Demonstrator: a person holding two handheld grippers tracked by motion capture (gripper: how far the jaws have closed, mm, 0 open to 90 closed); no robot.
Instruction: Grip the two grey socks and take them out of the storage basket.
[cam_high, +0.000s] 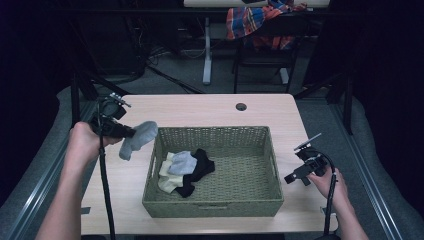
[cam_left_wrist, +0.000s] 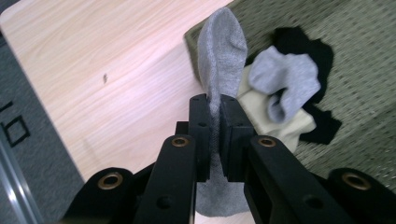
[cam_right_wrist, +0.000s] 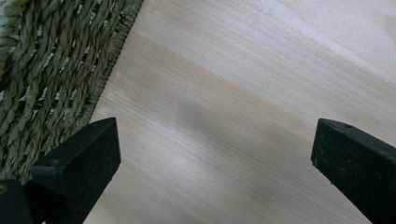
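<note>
Grey sock (cam_high: 138, 140): hanging pinched in left claw (cam_left_wrist: 214, 109), over desk (cam_high: 210, 111) just left of basket (cam_high: 210, 207); right claw (cam_right_wrist: 212, 149) idling wide. Risk: dangling toe is snagging the rim, sock slipping out

The high view looks from above the person's side, forward and down, taking in the whole bench (cam_high: 210, 107) with the woven basket (cam_high: 215, 207) at mid-frame, from a distance.

The left gripper view rides on the left tool (cam_left_wrist: 214, 105), looking along its jaws at close range. The grey sock (cam_left_wrist: 222, 51) stands directly ahead of the tool, and the basket corner (cam_left_wrist: 192, 39) with its pile of socks (cam_left_wrist: 287, 84) lies beyond; the high view shares these.

The right gripper view rides on the right tool (cam_right_wrist: 212, 149), very near the bench top (cam_right_wrist: 243, 93), facing down onto it. The basket wall (cam_right_wrist: 51, 70) stands just beside one jaw, also seen from above.
</note>
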